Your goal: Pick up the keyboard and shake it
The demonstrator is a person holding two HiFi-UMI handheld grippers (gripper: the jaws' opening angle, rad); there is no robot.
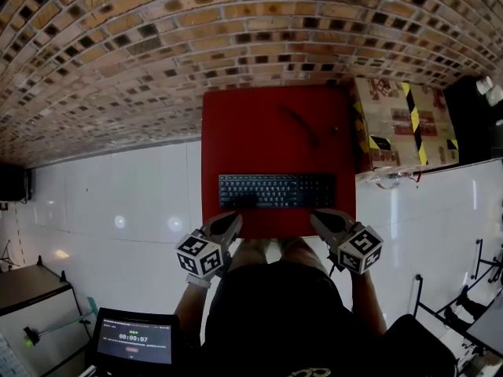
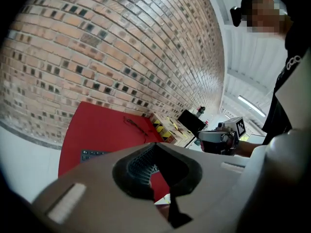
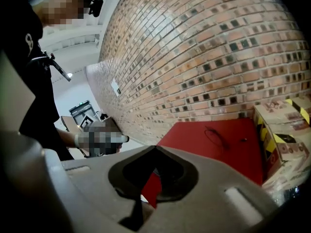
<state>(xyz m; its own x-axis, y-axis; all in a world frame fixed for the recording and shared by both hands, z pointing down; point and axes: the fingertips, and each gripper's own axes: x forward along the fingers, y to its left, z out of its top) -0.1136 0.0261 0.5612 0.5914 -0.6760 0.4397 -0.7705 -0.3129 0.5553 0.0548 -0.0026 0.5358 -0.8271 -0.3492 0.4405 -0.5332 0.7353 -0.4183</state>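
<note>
Keyboard (image 1: 277, 191) just beyond left tongs (image 1: 233, 220) and right tongs (image 1: 319, 217)

Left gripper (image 1: 230, 221) jaws closed, empty, over red table (image 1: 267, 132) near edge, left part. Right gripper (image 1: 321, 218) closed, empty, right part. Both tilted downward.

Keyboard (image 1: 277, 191) flat on table (image 1: 267, 108), toward its 6 o'clock edge. Cable (image 1: 302, 126) on same table at 12 o'clock from keyboard, apart from it. Box (image 1: 401, 124) at 3 o'clock, just beside table. Left gripper (image 1: 234, 217) at keyboard's 7 o'clock, right gripper (image 1: 316, 216) at 5 o'clock.
</note>
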